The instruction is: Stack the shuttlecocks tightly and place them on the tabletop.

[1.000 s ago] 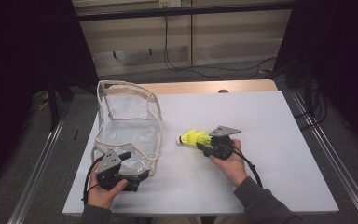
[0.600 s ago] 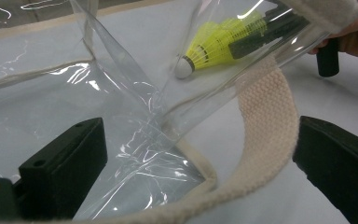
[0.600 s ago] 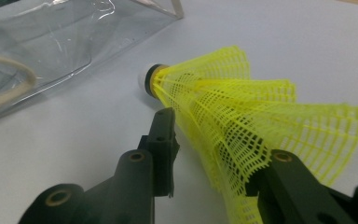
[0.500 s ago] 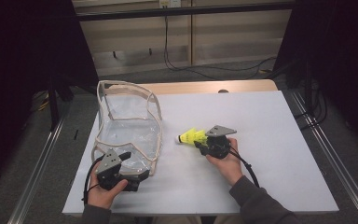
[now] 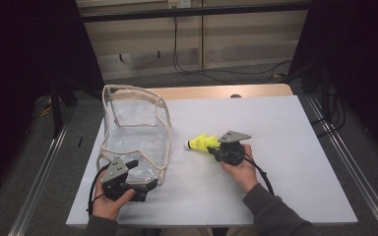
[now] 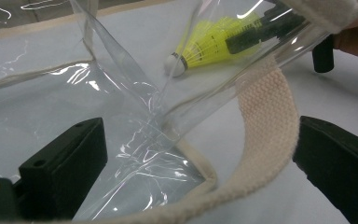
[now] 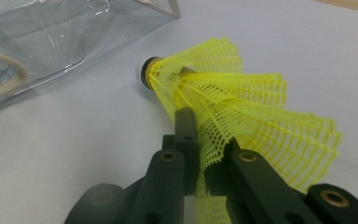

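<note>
The yellow shuttlecock lies on its side near the middle of the white tabletop, its white cork tip pointing toward the clear plastic bag and its net skirt fanning back toward the right gripper. In the right gripper view the two black jaws have just been closing and now pinch the edge of the shuttlecock's skirt between them, the mesh crumpled where the pads meet it, so the right gripper has hold of the shuttlecock by its skirt. The cork end rests on or just above the tabletop, well short of the bag's near wall; which of the two cannot be told. The clear plastic bag, edged with cream webbing, stands to the left of the shuttlecock with its mouth open and its far end rising off the tabletop. The left gripper sits at the bag's near corner. In the left gripper view its jaws stand wide apart on either side of the bag's folded plastic and the cream strap, without pressing on them, so the left gripper is open. Through the plastic that view also shows the shuttlecock beyond. A person's hand holds each gripper at the tabletop's near edge.
</note>
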